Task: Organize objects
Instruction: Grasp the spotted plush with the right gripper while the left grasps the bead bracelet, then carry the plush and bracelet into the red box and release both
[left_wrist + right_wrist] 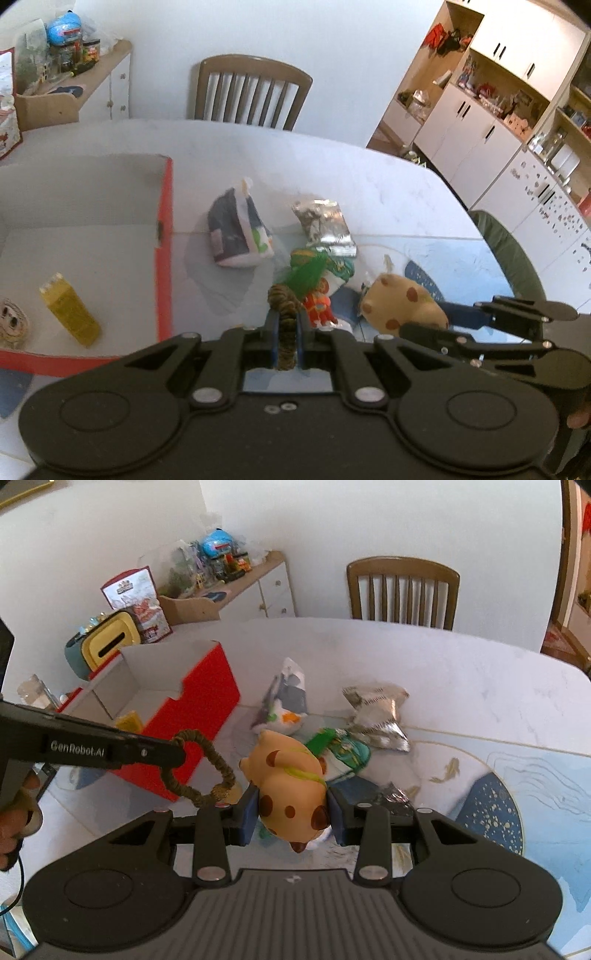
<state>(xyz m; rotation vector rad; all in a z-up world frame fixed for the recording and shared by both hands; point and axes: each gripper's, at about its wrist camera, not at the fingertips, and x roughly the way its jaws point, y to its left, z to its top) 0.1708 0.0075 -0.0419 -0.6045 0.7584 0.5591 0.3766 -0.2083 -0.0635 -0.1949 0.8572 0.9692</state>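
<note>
One yellow carton (70, 315) lies inside the red box (165, 236)

Black left claw (177, 755) marked "GenRobot.AI"; right claw (293, 812) has blue pads (248, 818), silver screws.

White table (332, 158) bears red box (164, 258), snack packets (325, 221).

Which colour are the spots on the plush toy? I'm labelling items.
Dark brown spots on a tan plush toy, clearest in the right wrist view.
</note>
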